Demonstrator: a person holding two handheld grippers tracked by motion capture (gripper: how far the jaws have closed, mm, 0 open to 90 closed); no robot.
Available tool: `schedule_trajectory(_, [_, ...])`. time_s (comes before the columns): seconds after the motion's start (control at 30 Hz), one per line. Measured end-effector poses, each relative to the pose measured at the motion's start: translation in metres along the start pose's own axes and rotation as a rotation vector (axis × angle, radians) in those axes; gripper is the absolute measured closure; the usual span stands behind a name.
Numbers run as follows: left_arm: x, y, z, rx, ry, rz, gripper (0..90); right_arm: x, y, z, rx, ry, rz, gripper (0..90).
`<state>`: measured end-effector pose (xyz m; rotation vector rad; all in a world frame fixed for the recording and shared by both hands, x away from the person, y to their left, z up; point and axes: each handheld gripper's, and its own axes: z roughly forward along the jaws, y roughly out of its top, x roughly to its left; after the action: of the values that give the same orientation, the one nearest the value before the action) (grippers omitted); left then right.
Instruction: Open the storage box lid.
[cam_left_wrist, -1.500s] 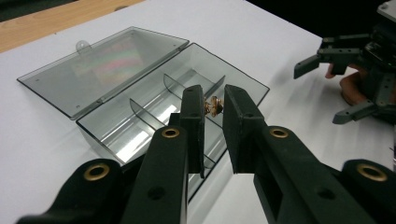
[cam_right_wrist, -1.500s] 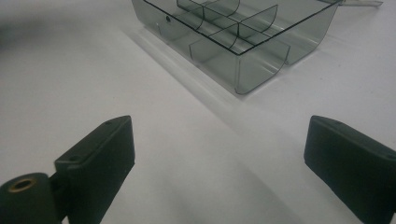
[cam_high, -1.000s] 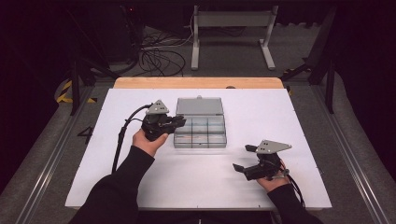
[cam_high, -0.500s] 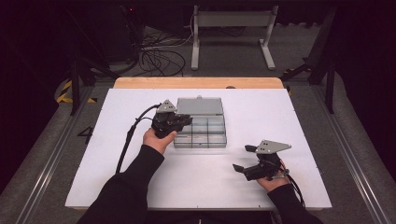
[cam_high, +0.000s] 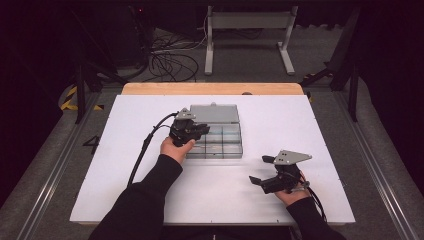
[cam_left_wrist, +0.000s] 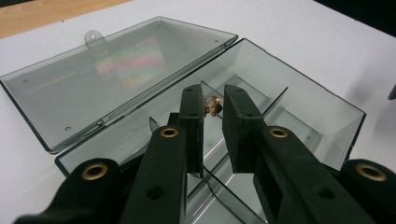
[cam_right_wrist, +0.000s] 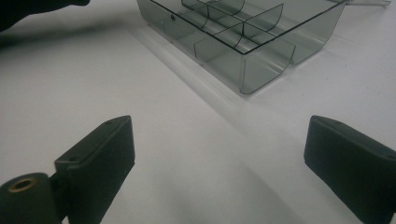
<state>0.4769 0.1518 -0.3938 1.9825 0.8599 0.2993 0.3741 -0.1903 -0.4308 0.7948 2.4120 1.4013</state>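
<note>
Over a smoke-grey compartment box (cam_high: 220, 140) on the white bench (cam_high: 310, 120), the left hand-held gripper (cam_left_wrist: 213, 108) is held with its jaws nearly closed, a small brass-coloured piece (cam_left_wrist: 213, 105) pinched between the tips above an inner compartment. The box's lid (cam_left_wrist: 112, 70) is laid open flat behind it. Near the bench's front right, well apart from the box, the right hand-held gripper (cam_right_wrist: 219, 154) is held wide open and empty.

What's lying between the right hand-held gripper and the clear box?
Nothing: the right gripper view shows bare white table between the right hand-held gripper and the clear box.
</note>
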Motion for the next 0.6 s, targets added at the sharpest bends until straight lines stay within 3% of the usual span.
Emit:
schedule_trajectory(0.33, [-0.005,0.0,0.014,0.048,-0.002,0.013,78.4,0.0,0.0,0.0,0.0,0.002,-0.001,9.2])
schedule_trajectory(0.6, [-0.004,0.0,0.016,0.057,0.003,0.006,78.6,0.0,0.0,0.0,0.0,0.003,-0.003,9.2])
